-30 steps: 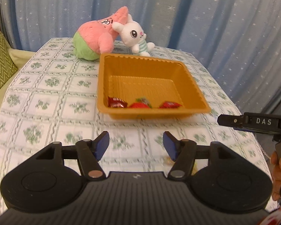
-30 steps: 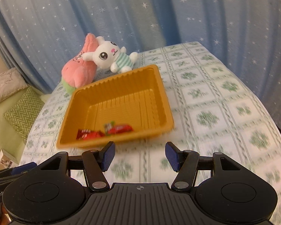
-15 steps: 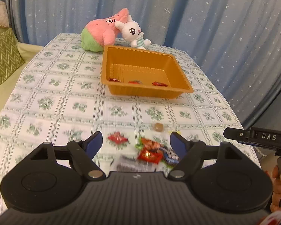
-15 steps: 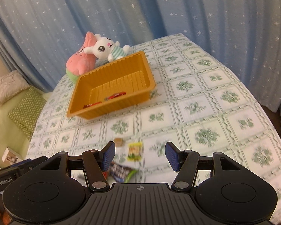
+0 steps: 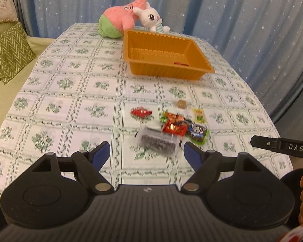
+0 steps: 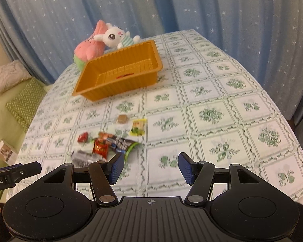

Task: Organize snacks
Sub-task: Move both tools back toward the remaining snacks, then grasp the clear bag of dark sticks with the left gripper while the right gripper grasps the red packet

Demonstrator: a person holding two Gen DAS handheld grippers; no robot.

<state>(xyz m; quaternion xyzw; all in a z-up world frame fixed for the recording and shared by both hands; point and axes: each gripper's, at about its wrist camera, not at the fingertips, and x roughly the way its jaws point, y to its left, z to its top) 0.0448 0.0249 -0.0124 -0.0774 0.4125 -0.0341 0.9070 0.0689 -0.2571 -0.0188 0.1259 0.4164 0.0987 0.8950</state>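
An orange tray (image 5: 161, 73) sits far up the table with a red wrapper (image 5: 180, 63) in it. Loose snacks lie in a pile nearer me: a clear packet of dark pieces (image 5: 158, 140), a red wrapper (image 5: 141, 112), a red pack (image 5: 173, 128), a dark packet with a green edge (image 5: 199, 132), a yellow-green sachet (image 5: 200, 116) and a brown candy (image 5: 181, 103). My left gripper (image 5: 146, 151) hangs open just short of the clear packet. My right gripper (image 6: 151, 165) is open, right of the dark packet (image 6: 121, 143), past the tray (image 6: 119, 88).
A pink-and-green plush (image 5: 119, 20) and a white rabbit plush (image 5: 151, 19) lie behind the tray. Blue starred curtains close off the far side. A green zigzag cushion (image 5: 6, 52) rests on a sofa to the left. The table edge runs close below both grippers.
Both grippers pulled back from the tray toward the near table edge, bringing the snack pile into view. The left jaws stand wider than a second ago; the right jaws are unchanged.
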